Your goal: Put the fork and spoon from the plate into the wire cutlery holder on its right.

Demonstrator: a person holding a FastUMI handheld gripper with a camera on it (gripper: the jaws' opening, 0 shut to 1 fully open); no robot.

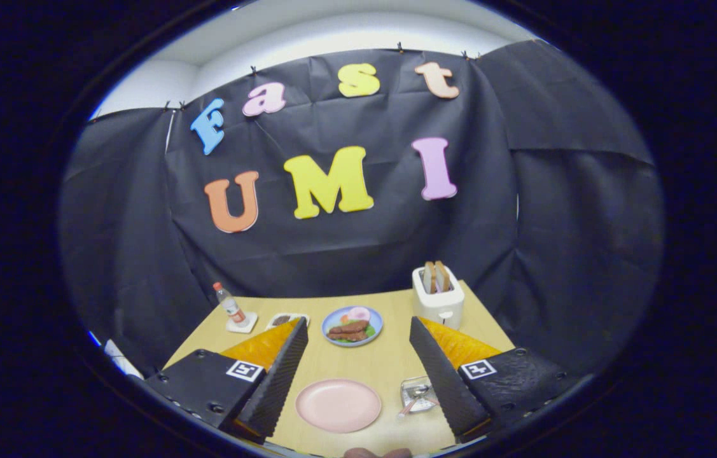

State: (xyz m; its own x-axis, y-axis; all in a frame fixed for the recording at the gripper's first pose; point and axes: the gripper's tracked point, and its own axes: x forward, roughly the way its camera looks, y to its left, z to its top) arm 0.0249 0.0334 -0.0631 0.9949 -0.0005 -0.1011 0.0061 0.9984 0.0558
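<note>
A pink plate (338, 404) lies on the wooden table (371, 362) between my two fingers, with nothing on it. Just to its right stands the small wire cutlery holder (417, 395), partly hidden by my right finger (444, 375). A metal spoon (420, 392) and a pinkish handle (406, 409) rest in the holder. My gripper (358, 322) hangs well above the table, open wide, with nothing between its fingers.
Beyond the pink plate sits a blue plate of food (352, 326). A white toaster (438, 296) with two bread slices stands at the back right. At the back left are a bottle (229, 304) on a coaster and a small dish (286, 320).
</note>
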